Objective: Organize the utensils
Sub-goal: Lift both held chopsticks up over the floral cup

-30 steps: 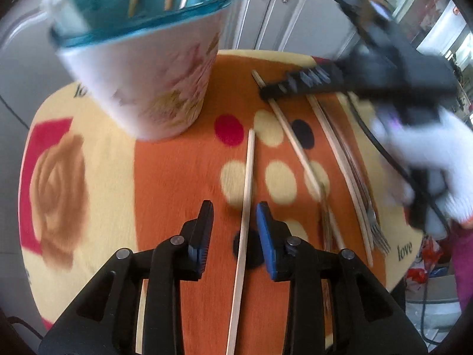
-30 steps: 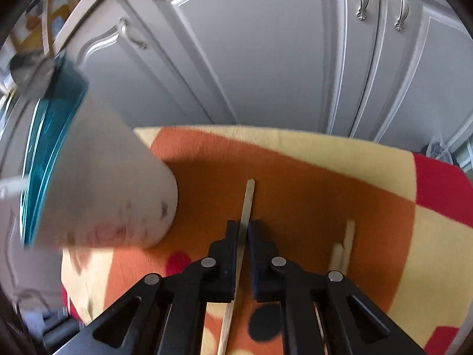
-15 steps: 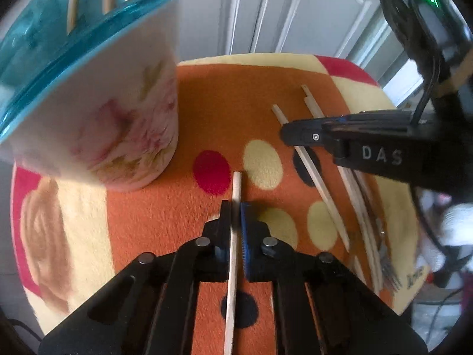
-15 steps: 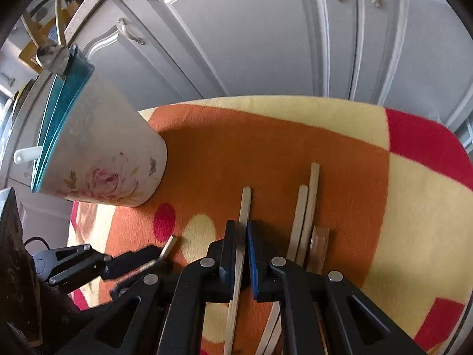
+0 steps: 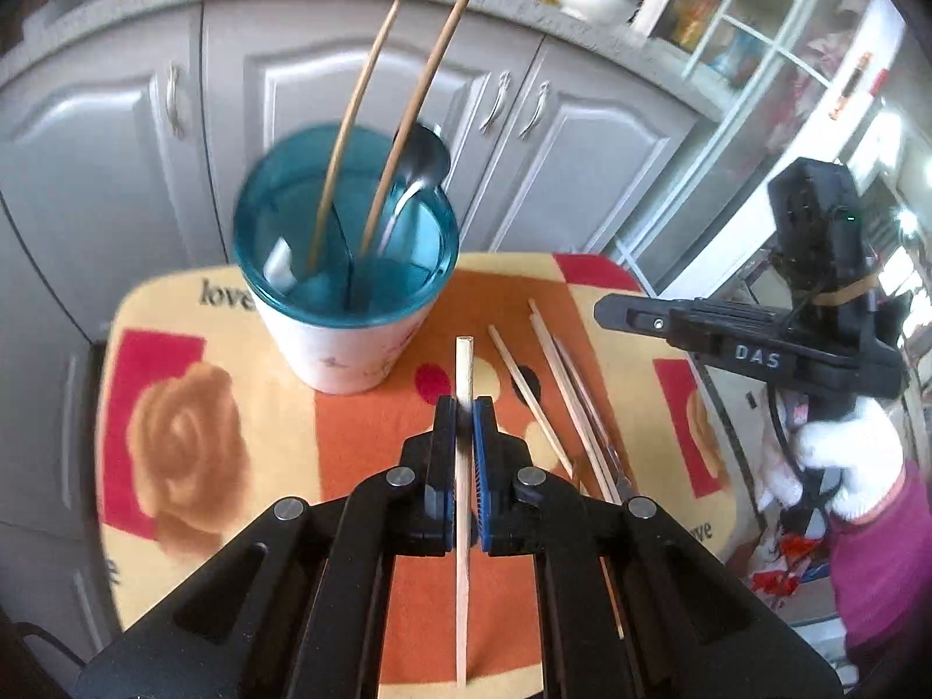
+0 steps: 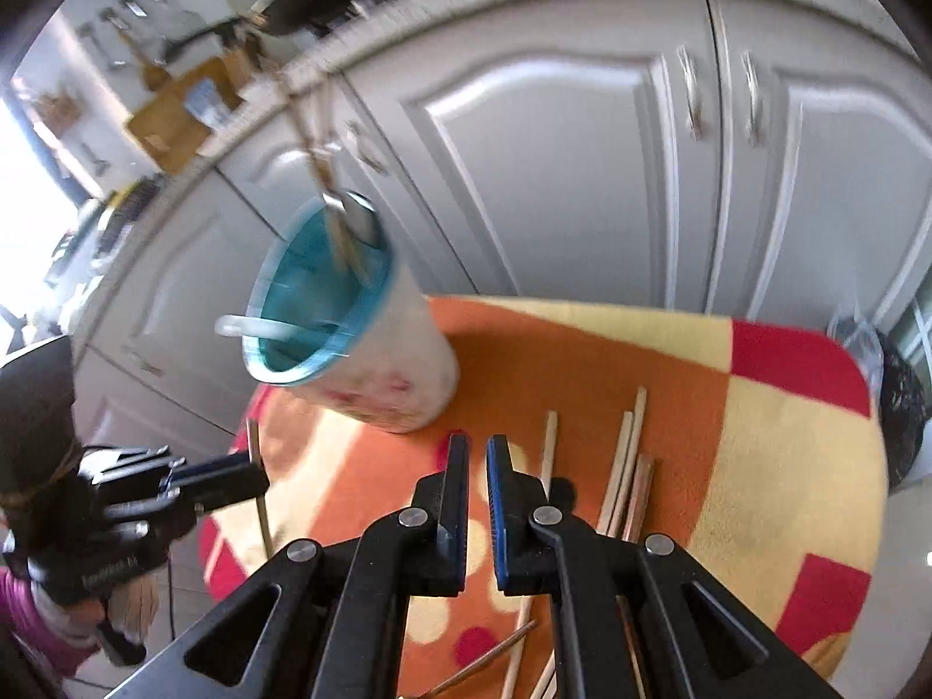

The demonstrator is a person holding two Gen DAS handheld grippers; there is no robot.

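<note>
While your left claw (image 5: 464, 410) pinches chopstick (image 5: 463, 524) at frame center, right claw (image 6: 477, 454) slightly spread, empty; cup (image 5: 343, 297) upper left.

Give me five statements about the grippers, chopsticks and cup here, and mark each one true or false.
1. The left gripper is shut on a chopstick. True.
2. The right gripper holds a chopstick. False: its jaws are slightly apart with nothing between them.
3. The cup lies on its side. False: it stands upright on the cloth.
4. Two chopsticks and a spoon stand in the cup. True.
5. No chopsticks remain on the cloth. False: several lie there.
</note>
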